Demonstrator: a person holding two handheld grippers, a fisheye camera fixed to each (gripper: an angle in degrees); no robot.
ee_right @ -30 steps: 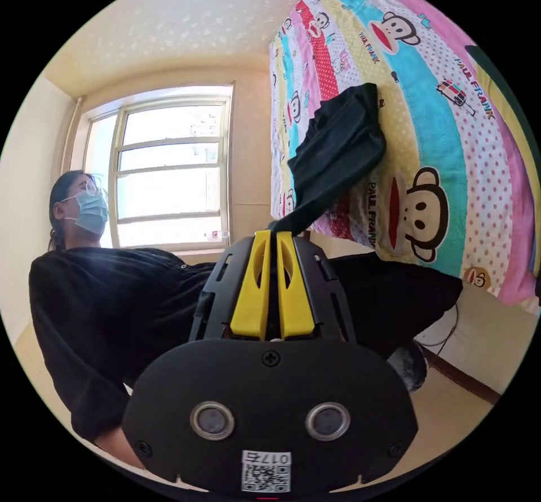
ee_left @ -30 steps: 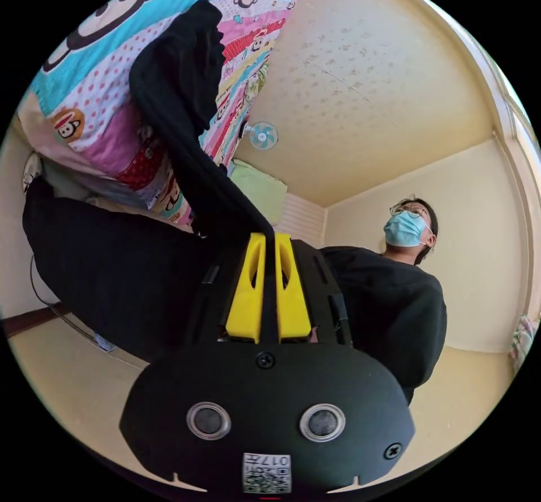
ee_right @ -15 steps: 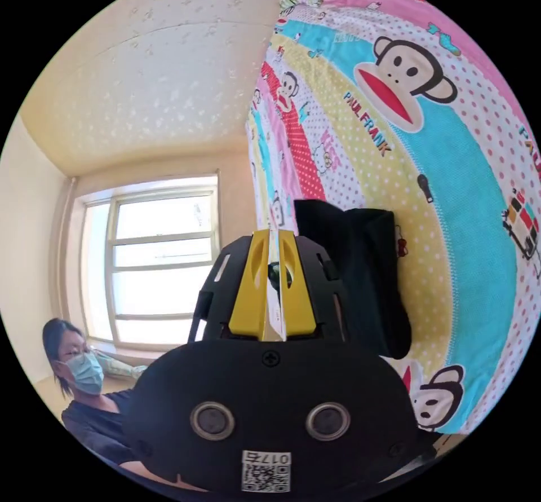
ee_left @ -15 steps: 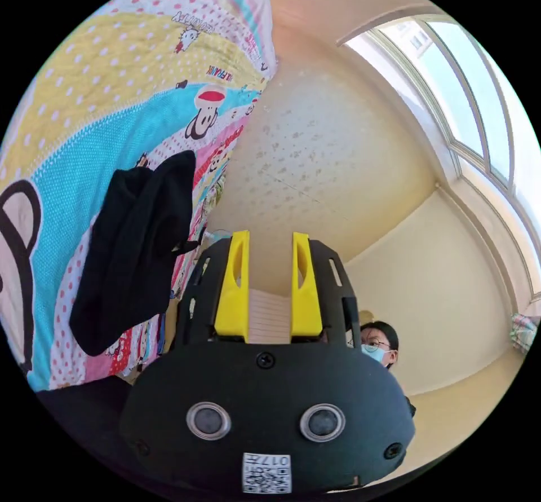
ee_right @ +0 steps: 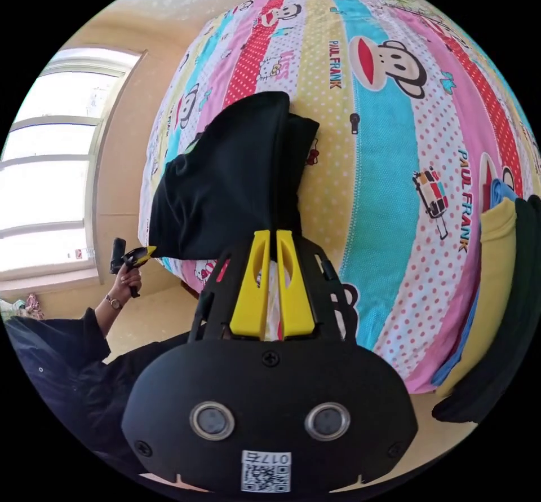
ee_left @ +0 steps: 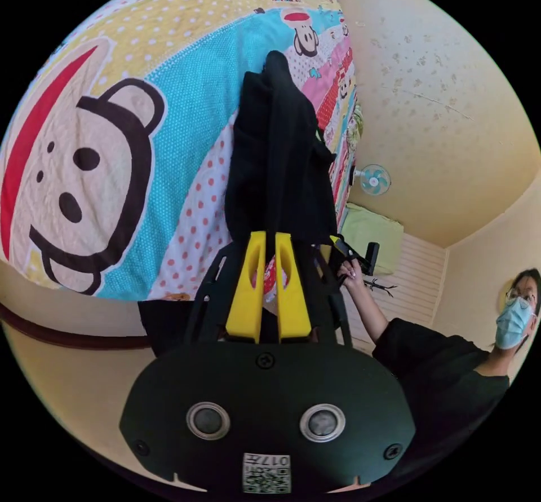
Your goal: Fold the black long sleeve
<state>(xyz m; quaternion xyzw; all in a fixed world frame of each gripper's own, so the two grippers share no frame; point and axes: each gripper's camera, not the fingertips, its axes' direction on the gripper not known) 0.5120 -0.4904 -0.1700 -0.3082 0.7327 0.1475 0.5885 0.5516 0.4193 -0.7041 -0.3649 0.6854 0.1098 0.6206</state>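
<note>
Jaws of both grippers stand narrow, each closed on an edge of the black long sleeve (ee_left: 276, 158). On the left gripper (ee_left: 269, 238) the yellow jaws meet at the near hem of the garment, which runs straight away from them across the bed (ee_left: 112, 130) with its cartoon-print cover. The right gripper (ee_right: 269, 238) pinches the near corner at the garment's other side; from there the cloth spreads up and to the left in the right gripper view. The garment lies partly folded on the bed, its long axis pointing away from both sets of jaws. The left gripper also appears in the right gripper view at the cloth's far-left corner, held in a hand (ee_right: 127, 281). Both grippers are equally near, so the next fold would likely carry this near edge forward along that axis. A stack of other clothes (ee_right: 507, 299) lies well apart at the bed's edge.
</note>
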